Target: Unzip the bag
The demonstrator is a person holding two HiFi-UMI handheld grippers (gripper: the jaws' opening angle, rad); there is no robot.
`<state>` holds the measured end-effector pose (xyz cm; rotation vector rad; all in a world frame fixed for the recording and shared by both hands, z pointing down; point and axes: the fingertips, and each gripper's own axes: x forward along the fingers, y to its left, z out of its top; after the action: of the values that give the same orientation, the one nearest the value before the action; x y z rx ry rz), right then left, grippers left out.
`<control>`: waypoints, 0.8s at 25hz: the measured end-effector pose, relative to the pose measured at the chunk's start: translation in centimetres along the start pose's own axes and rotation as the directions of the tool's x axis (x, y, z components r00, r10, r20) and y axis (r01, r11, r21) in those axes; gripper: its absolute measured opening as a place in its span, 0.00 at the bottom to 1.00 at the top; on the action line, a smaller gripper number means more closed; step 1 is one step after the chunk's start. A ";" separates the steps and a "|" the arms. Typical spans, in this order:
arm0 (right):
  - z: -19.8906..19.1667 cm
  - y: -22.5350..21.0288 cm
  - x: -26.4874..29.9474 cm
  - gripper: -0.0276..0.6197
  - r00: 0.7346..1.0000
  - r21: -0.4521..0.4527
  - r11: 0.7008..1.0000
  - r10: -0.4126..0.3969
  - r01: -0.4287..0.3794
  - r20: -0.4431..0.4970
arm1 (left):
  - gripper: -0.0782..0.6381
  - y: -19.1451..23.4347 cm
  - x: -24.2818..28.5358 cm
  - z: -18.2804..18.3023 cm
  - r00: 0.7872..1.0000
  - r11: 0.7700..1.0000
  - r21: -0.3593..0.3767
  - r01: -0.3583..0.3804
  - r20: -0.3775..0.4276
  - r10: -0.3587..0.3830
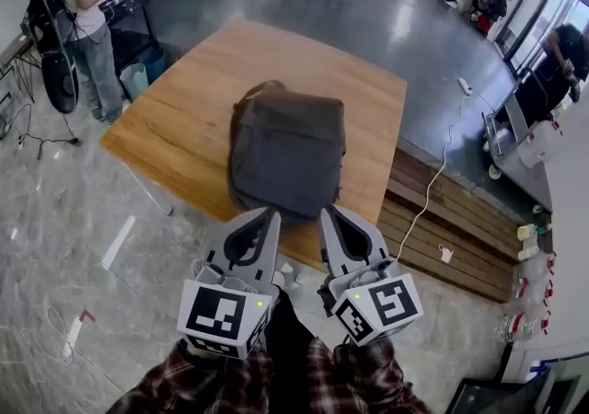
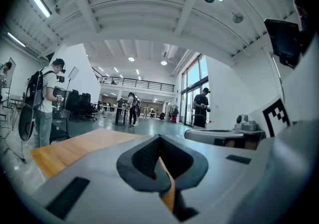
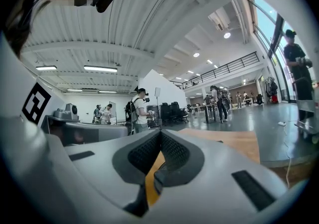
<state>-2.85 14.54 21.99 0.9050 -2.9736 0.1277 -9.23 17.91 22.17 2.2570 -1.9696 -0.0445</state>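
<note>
Head view has the dark bag (image 1: 287, 150) lying on the worktop (image 1: 184, 118), just ahead of both tools. Left tool (image 1: 270, 214) and right tool (image 1: 328, 212) are pinched closed on nothing. Their own views catch only worktop wood.

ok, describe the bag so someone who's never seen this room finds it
Find the big wooden table on the grey floor. Near its front edge, just beyond the left gripper and right gripper, lies a dark grey backpack, flat, with a carry loop at its far end. It is the only thing on the tabletop.
</note>
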 end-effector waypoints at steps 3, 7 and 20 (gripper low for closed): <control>1.3 -3.3 3.4 0.06 1.000 -0.002 1.000 -0.013 0.013 0.003 | 0.12 1.5 4.6 1.4 1.000 1.000 0.009 0.016 -0.005 -0.016; 3.2 -7.9 6.9 0.06 0.999 -0.010 0.999 -0.034 0.034 0.012 | 0.12 2.4 10.5 3.6 0.999 0.999 0.015 0.044 0.003 -0.044; 4.3 -16.2 12.5 0.06 0.992 -0.020 0.992 -0.127 0.127 -0.004 | 0.12 4.9 21.0 4.6 0.993 0.993 0.026 0.117 -0.018 -0.116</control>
<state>-4.26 -6.16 19.49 1.0856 -2.8965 0.0967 -11.68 -3.90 19.78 2.3793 -1.8394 -0.0120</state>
